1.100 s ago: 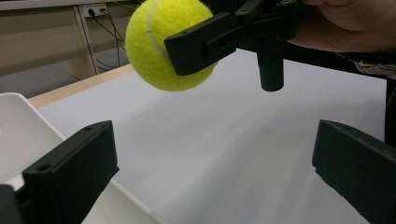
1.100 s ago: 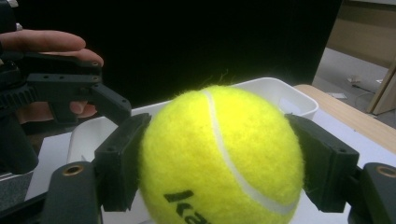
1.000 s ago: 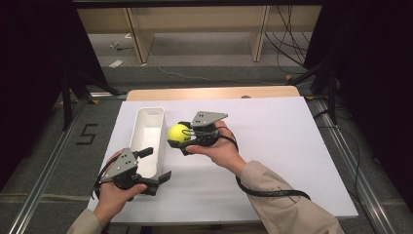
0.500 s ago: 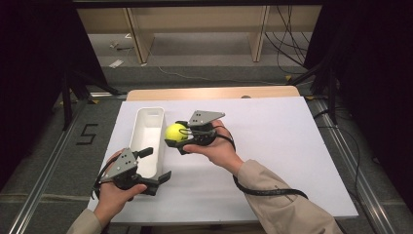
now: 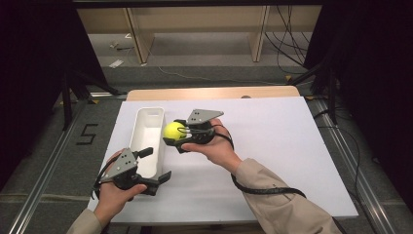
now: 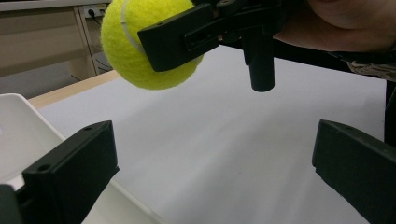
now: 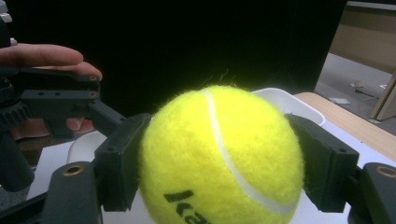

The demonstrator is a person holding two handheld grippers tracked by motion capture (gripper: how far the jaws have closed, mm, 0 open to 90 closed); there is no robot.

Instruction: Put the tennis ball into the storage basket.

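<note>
Tennis ball [image 7: 219, 158] between right gripper's [image 7: 219, 163] jaws

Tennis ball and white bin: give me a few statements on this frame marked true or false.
1. The right claw is shut on the tennis ball. True.
2. The tennis ball lies inside the white bin. False: it is held up beside the bin's right wall.
3. The left claw holds a second ball. False: its jaws stand open with nothing between them.
4. The left claw sits at the bin's near end. True.
</note>
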